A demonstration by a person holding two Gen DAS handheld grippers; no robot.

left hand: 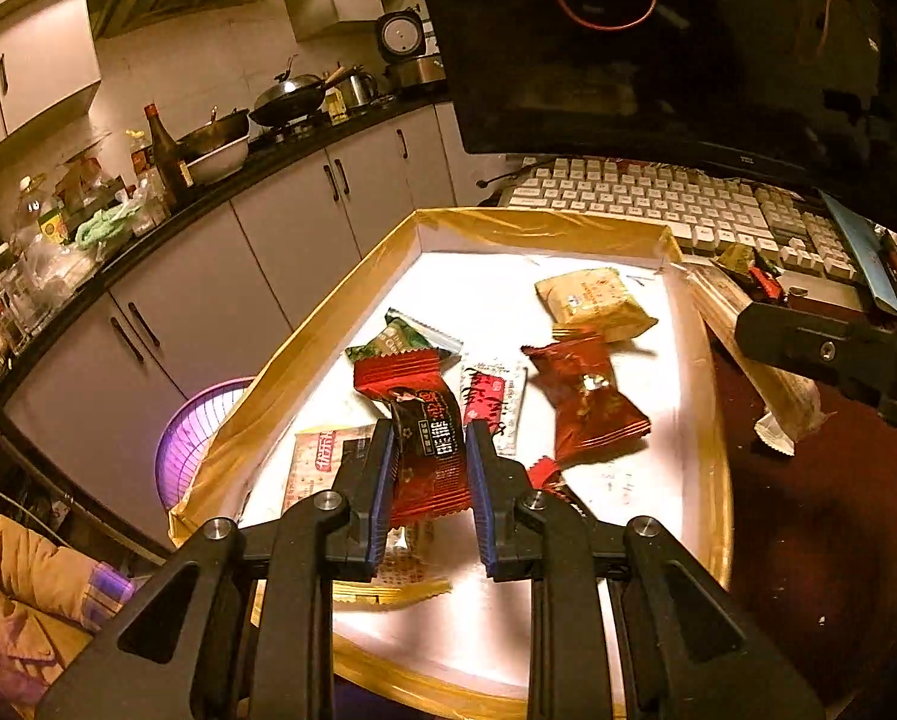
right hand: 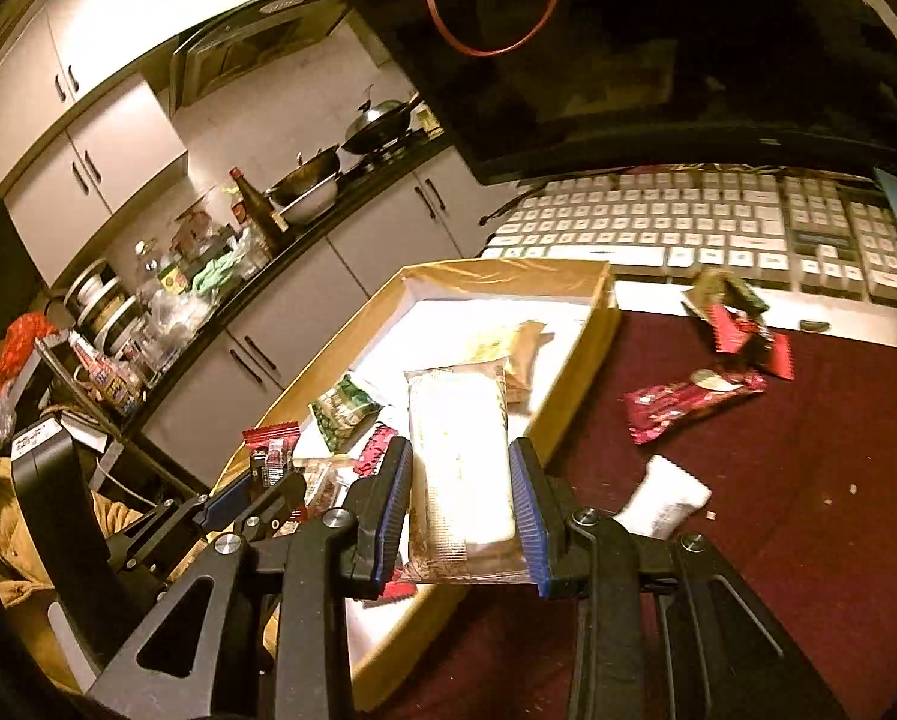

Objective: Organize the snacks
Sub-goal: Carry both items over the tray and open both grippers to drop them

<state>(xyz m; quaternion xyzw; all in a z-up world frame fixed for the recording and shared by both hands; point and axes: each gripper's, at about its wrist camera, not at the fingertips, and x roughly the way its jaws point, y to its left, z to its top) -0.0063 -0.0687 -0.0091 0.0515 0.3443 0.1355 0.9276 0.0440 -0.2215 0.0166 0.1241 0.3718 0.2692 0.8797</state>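
Left gripper (left hand: pixel 430 468) clamped on a red-and-black snack packet (left hand: pixel 427 438), held above the gold-rimmed white tray (left hand: pixel 544 228). Right gripper (right hand: pixel 460 492) clamped on a pale, clear-wrapped bar (right hand: pixel 460 462), positioned over the tray's near right edge. Beneath the left gripper, lying in the tray: a printed flat packet (left hand: pixel 322 462), a green packet (left hand: pixel 397 339), a dark red wrapped snack (left hand: pixel 586 396), and, farther back, a yellow packet (left hand: pixel 595 303). On the maroon tabletop (right hand: pixel 808 480) right of the tray: a white packet (right hand: pixel 667 498), a crimson bar (right hand: pixel 688 399), small mixed wrappers (right hand: pixel 742 324). Beyond these, a white keyboard (right hand: pixel 688 216).
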